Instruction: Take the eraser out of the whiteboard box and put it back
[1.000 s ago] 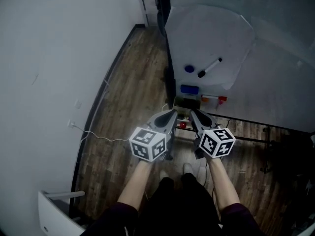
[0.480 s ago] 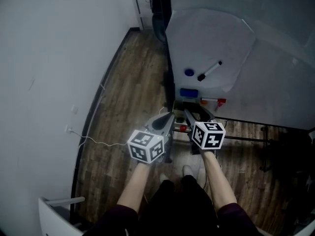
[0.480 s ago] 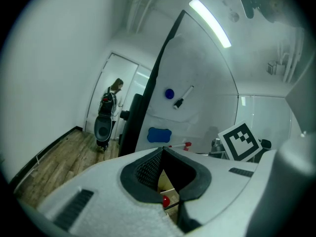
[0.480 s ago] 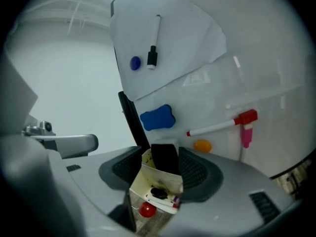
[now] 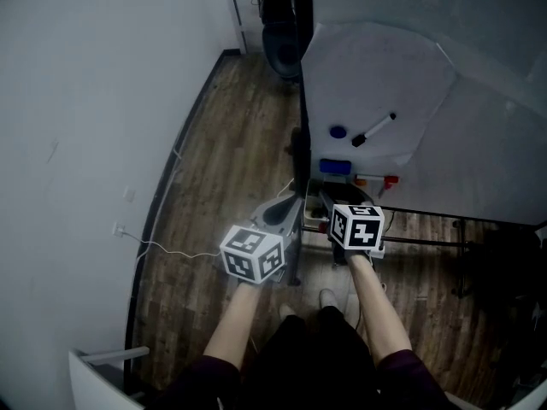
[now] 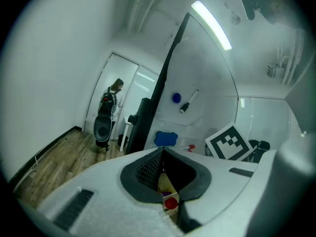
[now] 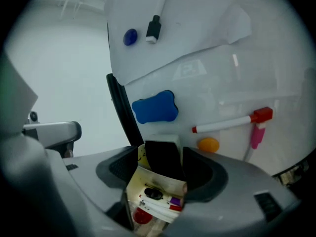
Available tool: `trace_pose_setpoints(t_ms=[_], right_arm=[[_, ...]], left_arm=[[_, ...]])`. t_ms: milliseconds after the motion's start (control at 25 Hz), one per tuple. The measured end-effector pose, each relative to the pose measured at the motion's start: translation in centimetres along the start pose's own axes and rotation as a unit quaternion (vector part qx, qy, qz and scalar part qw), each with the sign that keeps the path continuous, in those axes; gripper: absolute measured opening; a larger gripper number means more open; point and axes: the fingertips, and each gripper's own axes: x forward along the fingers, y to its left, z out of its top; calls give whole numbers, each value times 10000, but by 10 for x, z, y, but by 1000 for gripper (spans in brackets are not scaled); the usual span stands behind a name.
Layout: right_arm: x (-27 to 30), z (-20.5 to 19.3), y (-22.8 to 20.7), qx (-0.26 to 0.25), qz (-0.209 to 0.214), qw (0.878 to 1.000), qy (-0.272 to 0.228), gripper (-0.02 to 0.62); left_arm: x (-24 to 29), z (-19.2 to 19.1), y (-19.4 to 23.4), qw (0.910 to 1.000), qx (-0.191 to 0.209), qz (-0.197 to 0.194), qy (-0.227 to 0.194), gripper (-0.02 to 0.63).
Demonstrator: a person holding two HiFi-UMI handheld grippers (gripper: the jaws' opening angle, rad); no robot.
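Observation:
A black-and-white eraser (image 7: pixel 163 154) stands upright in the cream whiteboard box (image 7: pixel 148 184) at the foot of the whiteboard (image 5: pixel 376 84). My right gripper (image 7: pixel 164 164) tilts down over the box, and its jaws have just been opening. They now stand wide on either side of the eraser without squeezing it. In the head view the right gripper (image 5: pixel 329 197) reaches the box (image 5: pixel 314 213). Beside it, left of the box, my left gripper (image 5: pixel 297 202) has its jaws met at the tip and holds nothing; the left gripper view shows this tip (image 6: pixel 162 151) too.
Markers and a red cap (image 7: pixel 142 215) lie in the box. On the board are a blue bone-shaped pad (image 7: pixel 154 107), a black-capped marker (image 7: pixel 157 21), a blue magnet (image 7: pixel 130 36), a red-capped marker (image 7: pixel 232 121) and an orange magnet (image 7: pixel 209 144). A person (image 6: pixel 111 105) stands far off by a door.
The right gripper has moved forward and dipped down over the box, and its jaws have gone from shut to wide apart. The left gripper has edged forward a little.

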Motion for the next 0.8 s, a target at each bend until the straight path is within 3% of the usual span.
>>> trace_pose_setpoints(t_ms=[200,320,800], right_arm=[[7,2,-3,-42,-187,9998,26,258],[7,2,-5,-118,-254,9996,71,210],[-6,10,1,-80,-107,9995,-270,189]], left_arm=[[3,1,8,10000,-32,-44,-2,5],[5,-1,10,10000,-50,-74,10,5],[9,1,7,9999,-36,-153,-5,5]])
